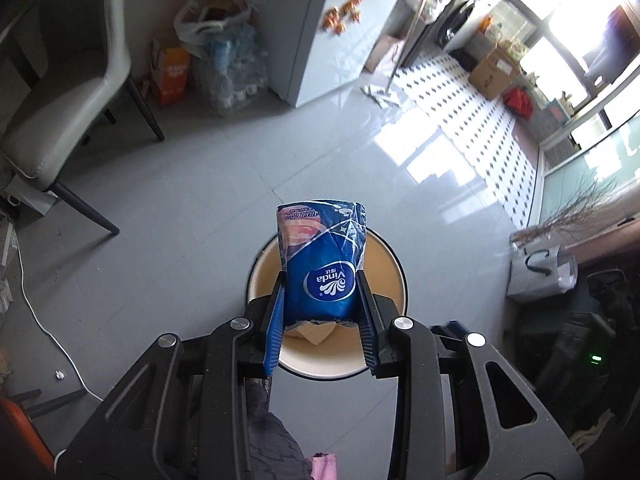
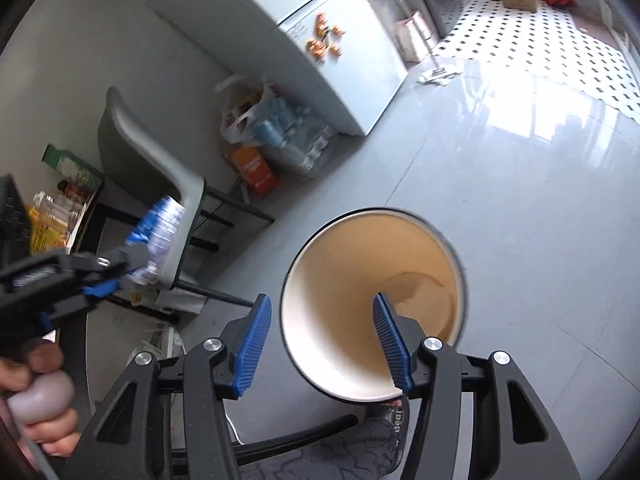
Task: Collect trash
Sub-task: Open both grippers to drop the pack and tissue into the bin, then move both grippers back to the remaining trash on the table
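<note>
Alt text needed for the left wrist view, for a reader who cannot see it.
The left gripper clamps a blue Vinda tissue pack directly above an open round trash bin on a glossy grey floor. A grey chair and a white fridge stand behind.

I count one blue tissue pack [image 1: 320,264], one round bin [image 2: 372,304], one grey chair [image 1: 68,96], one fridge [image 1: 344,28], one cardboard box [image 1: 494,72], and two hand-held grippers: left [image 1: 320,300], right [image 2: 322,344].
</note>
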`<state>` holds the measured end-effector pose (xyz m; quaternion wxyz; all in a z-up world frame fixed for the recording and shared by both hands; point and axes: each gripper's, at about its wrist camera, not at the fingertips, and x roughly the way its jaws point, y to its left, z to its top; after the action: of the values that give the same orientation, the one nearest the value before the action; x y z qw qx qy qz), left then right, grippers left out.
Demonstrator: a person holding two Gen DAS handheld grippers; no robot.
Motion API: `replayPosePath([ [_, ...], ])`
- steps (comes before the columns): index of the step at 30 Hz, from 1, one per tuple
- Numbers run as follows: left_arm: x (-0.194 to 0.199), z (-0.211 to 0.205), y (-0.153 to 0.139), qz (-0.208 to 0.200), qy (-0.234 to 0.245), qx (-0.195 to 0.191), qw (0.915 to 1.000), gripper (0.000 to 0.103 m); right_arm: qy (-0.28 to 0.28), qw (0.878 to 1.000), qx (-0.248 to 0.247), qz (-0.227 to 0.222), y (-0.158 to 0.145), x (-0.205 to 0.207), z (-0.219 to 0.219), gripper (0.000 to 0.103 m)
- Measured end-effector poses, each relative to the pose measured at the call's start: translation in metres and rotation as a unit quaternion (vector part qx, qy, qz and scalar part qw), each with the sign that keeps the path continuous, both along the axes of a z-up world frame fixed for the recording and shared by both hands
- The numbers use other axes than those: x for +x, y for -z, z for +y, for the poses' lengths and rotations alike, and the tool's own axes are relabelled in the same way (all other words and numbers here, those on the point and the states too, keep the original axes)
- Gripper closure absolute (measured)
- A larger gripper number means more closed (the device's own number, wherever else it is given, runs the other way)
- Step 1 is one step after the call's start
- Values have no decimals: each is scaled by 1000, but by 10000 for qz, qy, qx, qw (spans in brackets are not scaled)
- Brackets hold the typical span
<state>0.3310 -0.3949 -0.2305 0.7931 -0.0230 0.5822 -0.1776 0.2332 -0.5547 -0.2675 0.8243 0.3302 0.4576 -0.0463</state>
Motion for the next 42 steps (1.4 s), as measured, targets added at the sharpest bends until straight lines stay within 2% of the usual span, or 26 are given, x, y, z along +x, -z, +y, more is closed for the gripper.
replayPosePath([
  [4, -2, -23, 8, 82, 202, 9, 9998, 69, 277, 9996, -28, -29, -15, -21, -19, 50],
  [5, -2, -28, 10, 136, 230, 1, 9996, 62, 319, 9995, -33, -54, -20, -28, -21, 50],
  [6, -2, -31, 11, 168, 235, -18, 9996, 47, 331, 9994, -34, -66, -22, -32, -23, 50],
  [8, -3, -32, 4, 87, 168, -162, 9997, 31, 353, 9993, -47, -88, -27, -39, -24, 50],
  [14, -9, -17, -38, -282, -15, -380, 9989, 19, 435, 9988, -51, -214, -44, -50, -27, 50],
  [18, -21, 5, -77, -689, -98, -442, 9966, 13, 378, 9988, -45, -314, -58, -50, -19, 47],
  [23, -40, 53, -119, -1057, -385, -571, 9920, 8, 285, 9978, -172, -565, -91, -55, 3, 28],
  [27, -54, 93, -142, -1233, -535, -686, 9886, 8, 197, 9970, -399, -630, -119, -56, 20, 24],
  [30, -67, 123, -161, -1486, -668, -728, 9839, 7, -32, 9951, -647, -743, -146, -49, 35, 23],
  [38, -99, 201, -206, -2026, -1065, -968, 9686, 6, -180, 9836, -1133, -1393, -222, -55, 96, 7],
  [42, -119, 235, -221, -2288, -1207, -1049, 9603, 6, -394, 9740, -1414, -1726, -251, -61, 136, 7],
])
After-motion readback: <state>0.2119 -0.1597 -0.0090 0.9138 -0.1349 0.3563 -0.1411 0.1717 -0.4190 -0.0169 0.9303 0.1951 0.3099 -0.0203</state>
